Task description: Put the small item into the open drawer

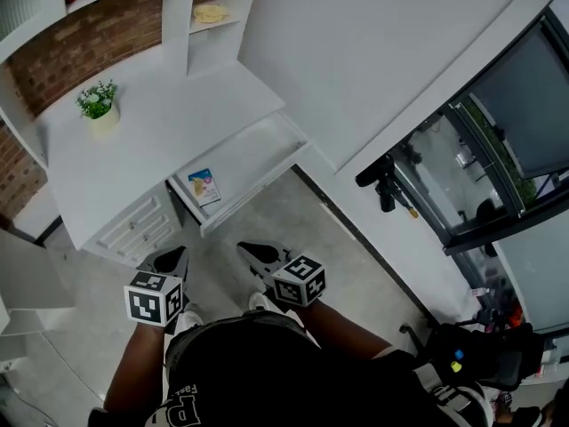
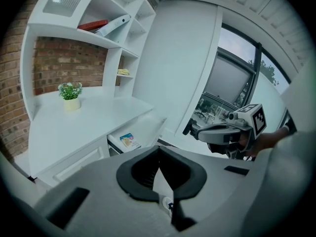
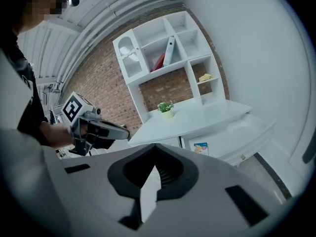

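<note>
Smooth matt white-painted desk (image 1: 169,123) and drawer (image 1: 258,149); rough red brick wall (image 1: 84,47); matt grey concrete-looking floor (image 1: 293,221).

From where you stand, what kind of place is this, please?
Probably a study corner of a room or showroom: a white desk with an open drawer, a white shelf unit above it against a brick wall, and a small potted plant.

The person is wearing a black shirt (image 1: 267,363) with white lettering showing near its left hem. The left gripper (image 1: 169,259) and right gripper (image 1: 256,253) are showing grey bodies and dark jaws, each carrying a cube (image 1: 153,297) of black-and-white square markers.
</note>
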A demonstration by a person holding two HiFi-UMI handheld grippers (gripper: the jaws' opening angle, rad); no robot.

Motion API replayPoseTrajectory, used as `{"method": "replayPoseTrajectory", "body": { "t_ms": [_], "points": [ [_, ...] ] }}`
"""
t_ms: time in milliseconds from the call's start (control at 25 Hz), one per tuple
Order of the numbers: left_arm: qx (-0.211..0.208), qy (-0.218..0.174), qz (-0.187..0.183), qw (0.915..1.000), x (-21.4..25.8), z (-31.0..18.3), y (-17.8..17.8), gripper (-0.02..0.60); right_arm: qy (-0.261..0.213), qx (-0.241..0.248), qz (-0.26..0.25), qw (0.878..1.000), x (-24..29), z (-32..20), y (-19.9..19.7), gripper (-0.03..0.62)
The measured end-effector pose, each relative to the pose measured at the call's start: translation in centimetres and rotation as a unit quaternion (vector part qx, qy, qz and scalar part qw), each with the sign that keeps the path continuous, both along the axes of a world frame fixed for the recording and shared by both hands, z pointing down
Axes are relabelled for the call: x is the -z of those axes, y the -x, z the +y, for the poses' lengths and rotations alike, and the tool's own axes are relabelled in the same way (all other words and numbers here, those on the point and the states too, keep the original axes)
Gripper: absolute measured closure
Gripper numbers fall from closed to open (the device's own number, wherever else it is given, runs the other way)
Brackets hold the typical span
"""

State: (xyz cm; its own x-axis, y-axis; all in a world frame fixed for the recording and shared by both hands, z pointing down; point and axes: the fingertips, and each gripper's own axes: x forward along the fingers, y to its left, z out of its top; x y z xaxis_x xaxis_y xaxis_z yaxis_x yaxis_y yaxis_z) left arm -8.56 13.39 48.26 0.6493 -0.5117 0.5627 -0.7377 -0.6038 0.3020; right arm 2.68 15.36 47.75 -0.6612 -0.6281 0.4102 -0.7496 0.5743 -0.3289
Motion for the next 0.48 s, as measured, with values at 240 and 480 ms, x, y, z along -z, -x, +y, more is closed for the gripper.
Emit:
{"method": "replayPoseTrajectory", "body": {
  "t_ms": [240, 480],
  "points": [
    [-0.002, 0.002, -0.002, 1.0, -0.3, 0.4, 1.0, 0.565, 0.01, 0.009, -0.001, 1.0, -0.5, 0.8, 1.5, 0.591],
    [-0.004, 0.001, -0.001, 1.0, -0.5, 0.7, 1.0, 0.565, 0.012, 0.013, 0.005, 1.0, -0.8, 1.2, 1.5, 0.591]
  ]
}}
